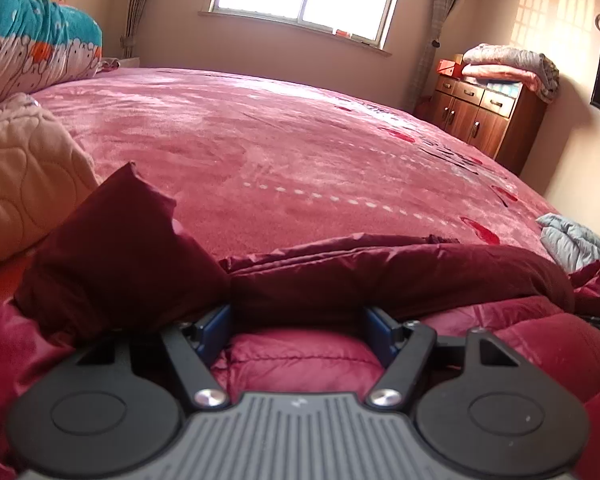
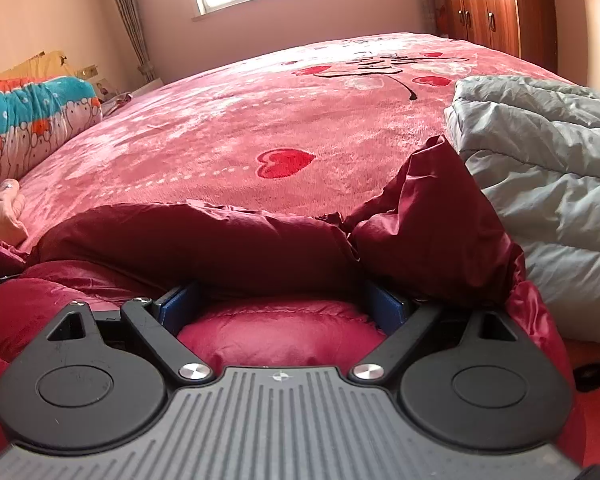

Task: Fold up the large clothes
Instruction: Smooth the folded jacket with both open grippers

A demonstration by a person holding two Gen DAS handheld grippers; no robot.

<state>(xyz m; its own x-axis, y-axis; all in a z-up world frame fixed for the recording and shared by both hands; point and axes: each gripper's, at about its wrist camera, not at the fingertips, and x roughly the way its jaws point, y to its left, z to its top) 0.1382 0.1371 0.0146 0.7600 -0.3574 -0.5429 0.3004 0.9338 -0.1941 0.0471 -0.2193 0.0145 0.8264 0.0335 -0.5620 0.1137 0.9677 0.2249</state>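
Two grippers, left gripper [image 1: 298, 330] and right gripper [image 2: 280, 306], spread wide, fingertips tucked under a fold of the maroon down jacket [image 1: 340, 272] lying on the pink bedspread [image 1: 260, 140].

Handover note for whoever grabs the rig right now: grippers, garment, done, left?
Left gripper: jaws spread wide, fabric of the dark red puffer jacket between them, fingertips hidden under a fold.
Right gripper: same, jaws wide, tips buried under the jacket's raised edge.
The jacket lies bunched at the near edge of the pink bedspread; a grey jacket sits to its right.
Done: nothing looks neatly folded yet.
Left: probably close on the edge, fold, flatten.
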